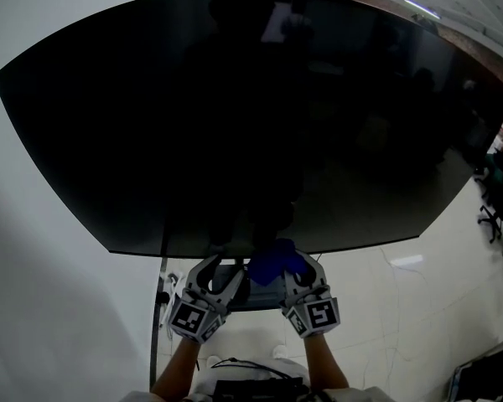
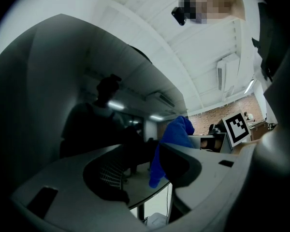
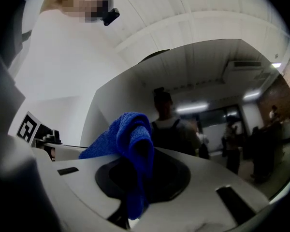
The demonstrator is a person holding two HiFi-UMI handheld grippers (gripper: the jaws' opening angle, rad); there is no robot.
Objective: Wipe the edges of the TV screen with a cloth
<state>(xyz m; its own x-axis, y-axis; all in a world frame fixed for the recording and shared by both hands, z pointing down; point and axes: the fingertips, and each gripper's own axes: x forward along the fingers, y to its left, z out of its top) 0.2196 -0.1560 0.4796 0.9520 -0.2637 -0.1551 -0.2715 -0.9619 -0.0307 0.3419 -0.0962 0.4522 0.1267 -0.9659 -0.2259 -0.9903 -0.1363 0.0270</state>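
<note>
A large black TV screen [image 1: 251, 115] fills most of the head view, with its bottom edge [image 1: 335, 245] just above both grippers. A blue cloth [image 1: 275, 262] is bunched in my right gripper [image 1: 292, 268], which is shut on it and holds it against the screen's bottom edge near the middle. In the right gripper view the cloth [image 3: 130, 144] drapes over and between the jaws. My left gripper [image 1: 218, 268] stands open right beside it, under the same edge, holding nothing. The left gripper view shows the cloth [image 2: 176, 134] hanging beyond its jaws.
A dark stand post [image 1: 161, 308] with cables runs down under the screen at the left. Office chairs [image 1: 496, 216] stand on the pale floor at the far right. A white wall [image 1: 42, 249] lies left of the screen. The right gripper's marker cube [image 2: 237, 128] shows in the left gripper view.
</note>
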